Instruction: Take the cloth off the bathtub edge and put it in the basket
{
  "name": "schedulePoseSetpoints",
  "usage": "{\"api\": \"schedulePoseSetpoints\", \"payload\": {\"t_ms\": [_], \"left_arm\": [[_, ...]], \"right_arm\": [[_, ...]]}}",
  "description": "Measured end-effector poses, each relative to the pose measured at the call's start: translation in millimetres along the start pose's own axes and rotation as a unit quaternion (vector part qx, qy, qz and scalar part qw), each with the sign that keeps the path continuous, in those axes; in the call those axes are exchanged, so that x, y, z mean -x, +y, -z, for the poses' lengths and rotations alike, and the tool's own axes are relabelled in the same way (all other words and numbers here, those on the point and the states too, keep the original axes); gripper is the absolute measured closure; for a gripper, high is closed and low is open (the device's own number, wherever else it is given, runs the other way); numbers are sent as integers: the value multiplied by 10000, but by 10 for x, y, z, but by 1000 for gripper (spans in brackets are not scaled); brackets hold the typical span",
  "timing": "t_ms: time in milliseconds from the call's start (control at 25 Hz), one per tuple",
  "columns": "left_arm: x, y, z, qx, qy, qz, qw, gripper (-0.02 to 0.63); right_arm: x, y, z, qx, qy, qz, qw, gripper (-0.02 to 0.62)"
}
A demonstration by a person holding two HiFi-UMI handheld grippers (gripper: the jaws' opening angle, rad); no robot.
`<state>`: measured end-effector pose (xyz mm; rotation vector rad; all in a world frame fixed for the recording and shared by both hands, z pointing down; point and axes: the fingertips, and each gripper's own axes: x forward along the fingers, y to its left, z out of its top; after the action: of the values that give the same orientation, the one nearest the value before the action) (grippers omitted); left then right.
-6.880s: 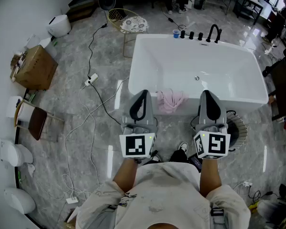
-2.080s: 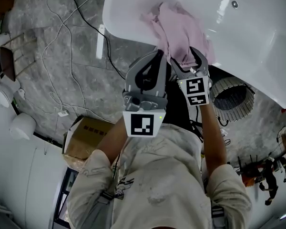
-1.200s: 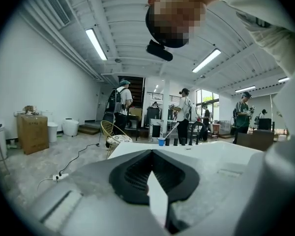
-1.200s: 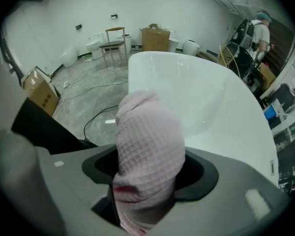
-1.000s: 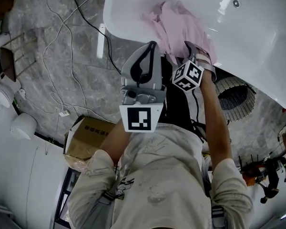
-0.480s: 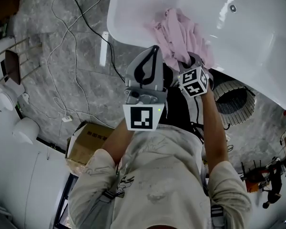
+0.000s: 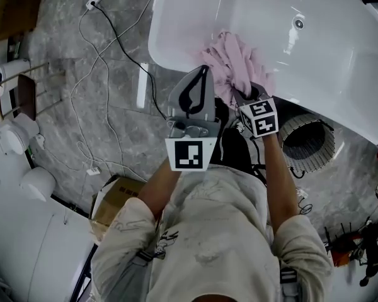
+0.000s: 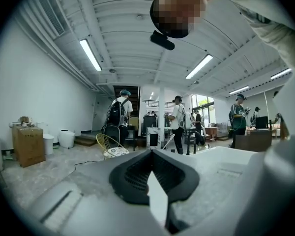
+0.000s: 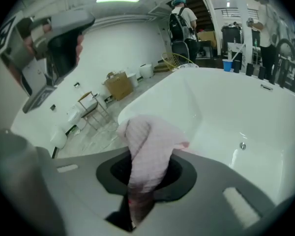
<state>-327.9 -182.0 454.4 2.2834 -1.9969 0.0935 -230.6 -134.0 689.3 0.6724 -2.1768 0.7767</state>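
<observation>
- Well, from my remote seat the biggest thing in the head view is the grey marbled floor [image 7: 69, 124], with black and white cables [image 7: 107, 49] trailing across it
- Next comes the white bathtub [image 7: 340, 74], filling the upper right of that view; in the right gripper view its basin [image 9: 226, 107] spreads out beyond the jaws
- Down at the lower left I see a cardboard box [image 7: 116, 197] on the floor, partly hidden behind my operator's shoulder
- I can see the basket [image 7: 307, 140], round, pale and slatted with a dark inside, on the floor just beside the tub's outer wall and to the right of the right forearm
- I find the cloth [image 7: 236, 65], pink and bunched, heaped over the tub's near rim, well apart from the basket; in the right gripper view a fold of it [image 9: 145, 151] rises straight out of the jaws
- I read the left hand-held gripper [image 7: 198, 83] as pressed together with nothing in it: its own view shows the pads meeting at the tip [image 8: 151, 156], and it hangs just left of the cloth without touching it as far as I can tell
- My right hand-held gripper [image 7: 244, 95] is pinching the cloth; its jaws have just been closing, and they now clamp the pink fold between them [image 9: 147, 156]
- Smallest of all, a metal drain fitting [image 7: 298, 22] shines on the tub's inner wall, beyond the cloth
</observation>
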Motion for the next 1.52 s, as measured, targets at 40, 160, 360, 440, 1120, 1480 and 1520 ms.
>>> {"api": "schedulePoseSetpoints", "payload": {"t_ms": [40, 160, 360, 440, 1120, 1480, 1520], "left_arm": [[2, -5, -30, 3, -40, -15, 10000, 604], [35, -12, -126, -58, -64, -111, 9999, 604], [80, -25, -445, -117, -309, -244, 9992, 604], [96, -72, -572, -146, -412, -231, 9988, 604], [370, -604, -2108, -417, -1422, -229, 9887, 604], [465, -1515, -2433, -441, -1576, 448, 9855, 604], [458, -1598, -2453, -451, -1587, 558, 9847, 604]], "right_arm": [[64, 12, -64, -97, -143, -19, 9998, 520], [343, 60, -281, -224, -558, -1, 9982, 520], [945, 175, -793, 125, -1407, 335, 9894, 520], [1188, 211, -1000, 183, -1793, 465, 9825, 520], [3925, 609, -2369, 1497, -4772, 2106, 8400, 522], [4932, 356, -1947, 1516, -5039, 3050, 7938, 522], [5025, 306, -1889, 1452, -5056, 3159, 7896, 522]]}}
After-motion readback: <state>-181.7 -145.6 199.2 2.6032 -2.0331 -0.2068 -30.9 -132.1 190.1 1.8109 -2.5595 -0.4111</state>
